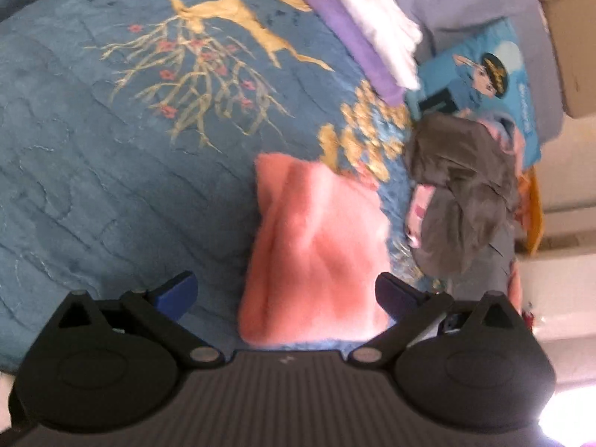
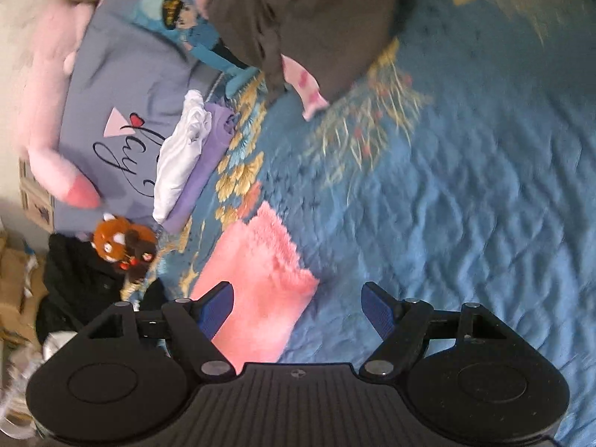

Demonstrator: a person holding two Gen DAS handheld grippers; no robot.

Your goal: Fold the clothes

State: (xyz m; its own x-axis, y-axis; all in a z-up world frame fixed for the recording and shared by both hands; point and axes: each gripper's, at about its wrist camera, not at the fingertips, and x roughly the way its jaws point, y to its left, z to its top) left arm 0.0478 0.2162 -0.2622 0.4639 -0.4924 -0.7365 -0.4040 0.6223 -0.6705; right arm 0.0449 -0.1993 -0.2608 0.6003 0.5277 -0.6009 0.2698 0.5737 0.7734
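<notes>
A folded pink cloth (image 1: 313, 253) lies flat on the blue bedspread (image 1: 111, 186), low in the middle of the left wrist view. The left gripper (image 1: 286, 294) has its jaws wide apart over the cloth and grips nothing. In the right wrist view the right gripper (image 2: 298, 311) is spread apart too and holds nothing, with the pink cloth in the lower middle under its left finger (image 2: 216, 309), and a gray heap of clothes (image 2: 305, 18) sits at the top.

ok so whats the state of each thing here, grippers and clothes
left gripper: open, holding nothing
right gripper: open, holding nothing
pink fluffy garment: folded, lying flat on the bedspread
grey garment: crumpled, unfolded heap
white garment: folded, on top of the purple one
purple garment: folded, under the white one
blue bedspread: spread out, wrinkled
</notes>
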